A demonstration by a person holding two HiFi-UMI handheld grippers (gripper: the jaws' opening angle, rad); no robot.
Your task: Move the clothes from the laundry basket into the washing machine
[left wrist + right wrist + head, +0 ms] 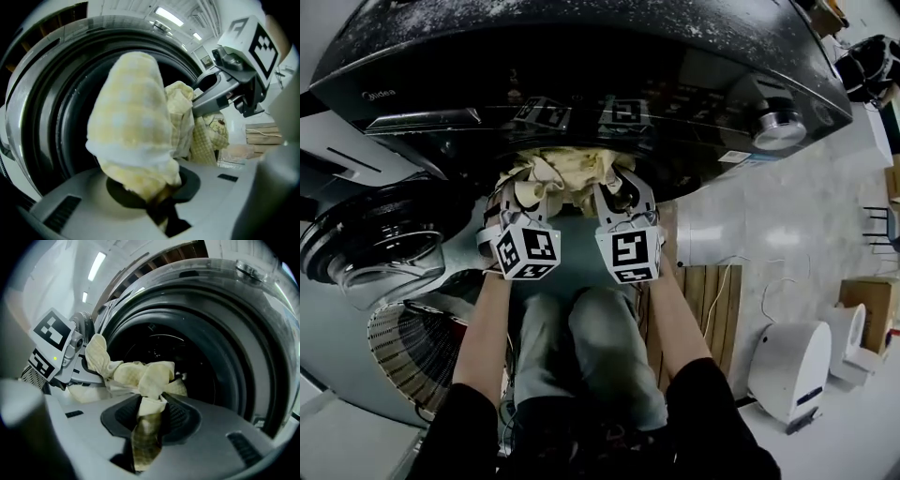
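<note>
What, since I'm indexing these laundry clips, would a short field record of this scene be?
washing machine: door open, drum dark
yellow checked cloth: held by both grippers at the drum mouth
left gripper: shut on the cloth
right gripper: shut on the cloth
laundry basket: on the floor at the person's left, contents unclear

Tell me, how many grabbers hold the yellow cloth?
2. The left gripper grips the yellow cloth on its left, the right gripper on its right, both at the washing machine.
</note>
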